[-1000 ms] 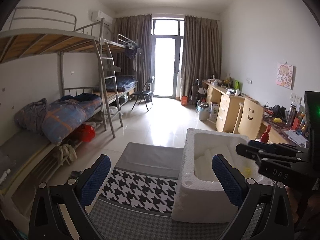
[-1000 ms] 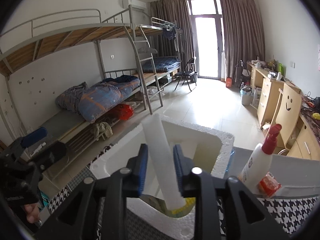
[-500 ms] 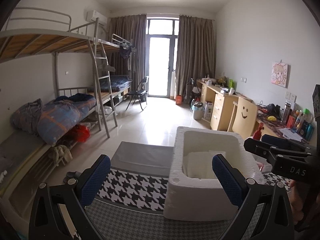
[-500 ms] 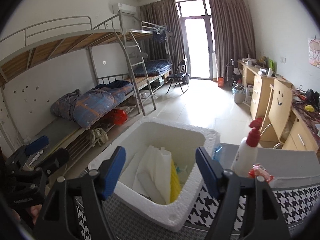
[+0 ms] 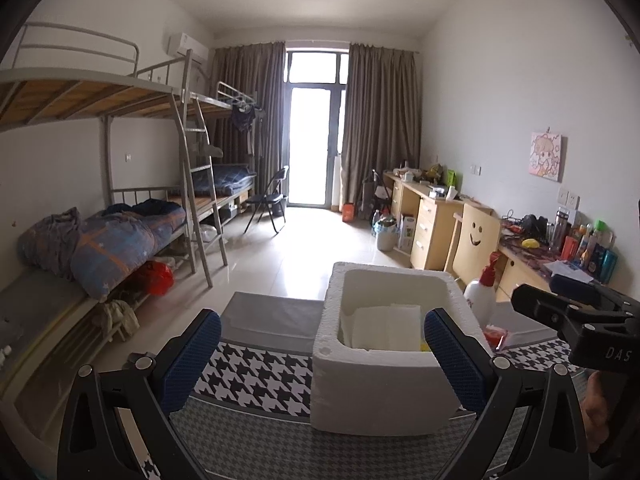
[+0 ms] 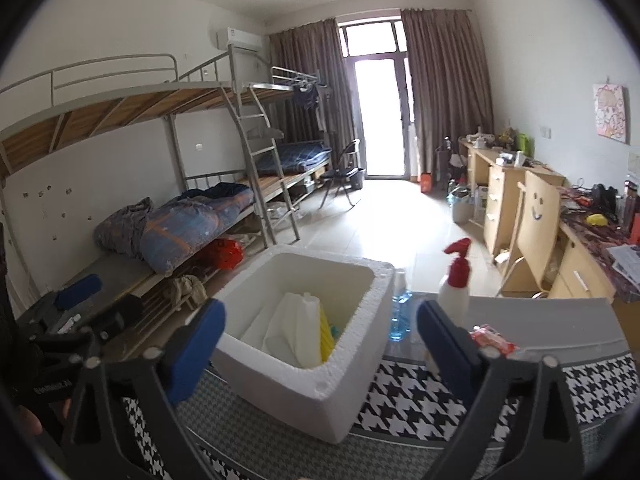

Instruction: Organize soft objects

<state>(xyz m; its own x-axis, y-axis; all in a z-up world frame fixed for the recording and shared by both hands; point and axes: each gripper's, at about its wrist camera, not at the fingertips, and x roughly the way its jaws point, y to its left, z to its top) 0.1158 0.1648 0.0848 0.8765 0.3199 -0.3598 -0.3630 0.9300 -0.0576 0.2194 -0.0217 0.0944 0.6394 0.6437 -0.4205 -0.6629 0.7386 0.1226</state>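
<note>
**Foam box filled, both grippers empty**

With my right gripper (image 6: 320,336) just spread wide and grasping nothing, the white roll (image 6: 294,330) lies in the foam box (image 6: 320,384), a yellow thing (image 6: 326,338) beside it. My left gripper (image 5: 322,356) gapes empty too. A spray bottle (image 6: 454,288), a clear blue-tinted bottle (image 6: 399,312) and a red packet (image 6: 490,340) stand past the box. Its wall hides what lies deeper. Houndstooth cloth (image 6: 412,400) covers the counter; bunk beds (image 6: 168,184) line the wall.

White foam box (image 6: 320,376), black-and-white houndstooth cloth (image 6: 416,404), blue-padded tools.
</note>
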